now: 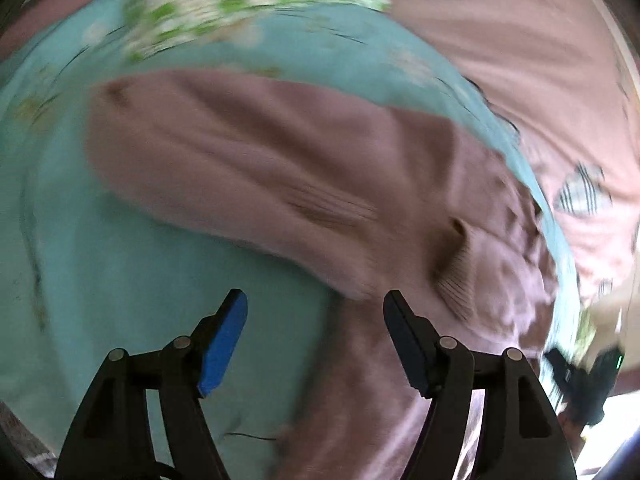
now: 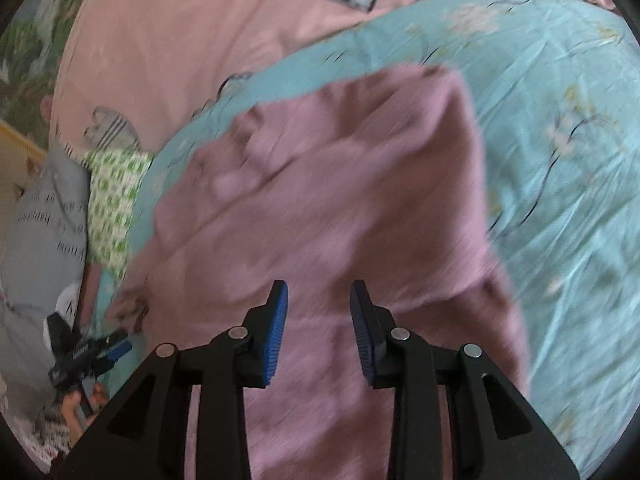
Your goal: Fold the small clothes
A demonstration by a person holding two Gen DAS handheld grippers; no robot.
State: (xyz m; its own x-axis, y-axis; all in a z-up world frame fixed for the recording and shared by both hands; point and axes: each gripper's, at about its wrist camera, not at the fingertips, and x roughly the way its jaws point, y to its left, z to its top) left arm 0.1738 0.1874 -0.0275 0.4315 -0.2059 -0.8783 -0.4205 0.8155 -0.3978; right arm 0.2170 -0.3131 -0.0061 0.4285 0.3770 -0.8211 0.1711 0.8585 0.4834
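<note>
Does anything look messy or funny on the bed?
A little. The mauve garment lies rumpled and crooked on the turquoise sheet, with wrinkles and one part flopped sideways, so it is not neatly folded. Both the left claw and right claw are open with nothing between them.

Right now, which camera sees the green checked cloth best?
The right wrist view: the green checked cloth lies fairly sharp at the left, beside the blue sheet. The left wrist view shows it only smeared by blur along the top.
</note>
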